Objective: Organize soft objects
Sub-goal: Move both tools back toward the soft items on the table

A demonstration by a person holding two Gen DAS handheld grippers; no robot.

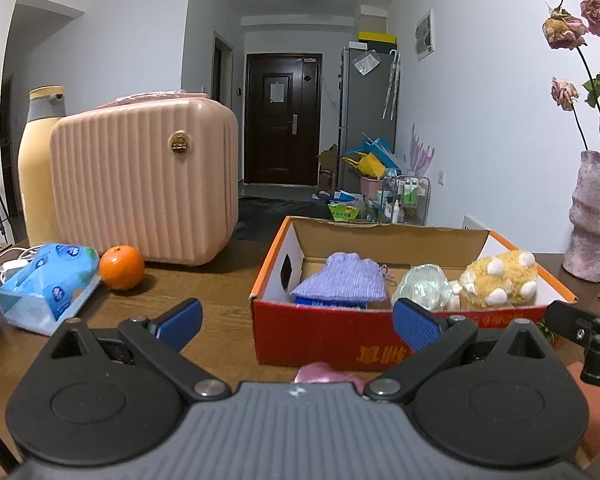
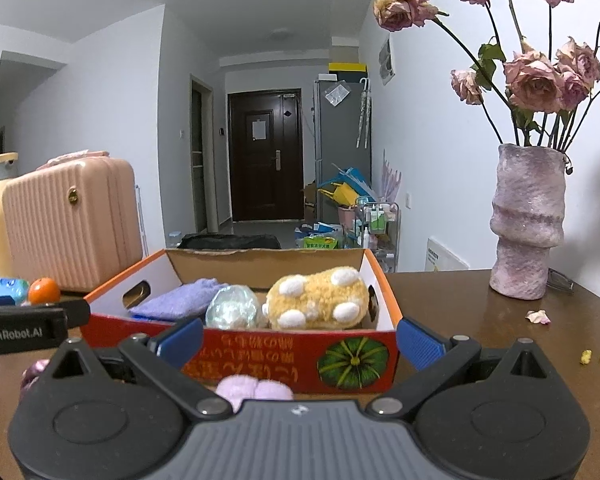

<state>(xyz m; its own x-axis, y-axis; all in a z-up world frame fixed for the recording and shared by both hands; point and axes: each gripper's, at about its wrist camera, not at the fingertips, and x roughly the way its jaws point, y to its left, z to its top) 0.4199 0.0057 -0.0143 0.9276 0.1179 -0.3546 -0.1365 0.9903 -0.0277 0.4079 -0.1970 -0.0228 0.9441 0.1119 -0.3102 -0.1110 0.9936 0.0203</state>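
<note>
A red and orange cardboard box (image 1: 320,332) (image 2: 260,354) stands on the wooden table. It holds a purple knitted pouch (image 1: 342,284) (image 2: 180,300), a shiny iridescent ball (image 1: 422,286) (image 2: 232,307) and a yellow plush paw (image 1: 498,279) (image 2: 320,299). A pink fluffy object (image 1: 324,374) (image 2: 254,390) lies on the table just in front of the box, partly hidden by the gripper bodies. My left gripper (image 1: 298,326) is open and empty before the box's left front. My right gripper (image 2: 300,340) is open and empty before the box's front wall.
A pink ribbed case (image 1: 148,184) (image 2: 68,232), a yellow bottle (image 1: 40,168), an orange (image 1: 122,268) (image 2: 44,291) and a blue tissue pack (image 1: 48,284) stand to the left. A purple vase of dried roses (image 2: 528,224) (image 1: 594,216) stands at the right, with petals and crumbs (image 2: 538,316) near it.
</note>
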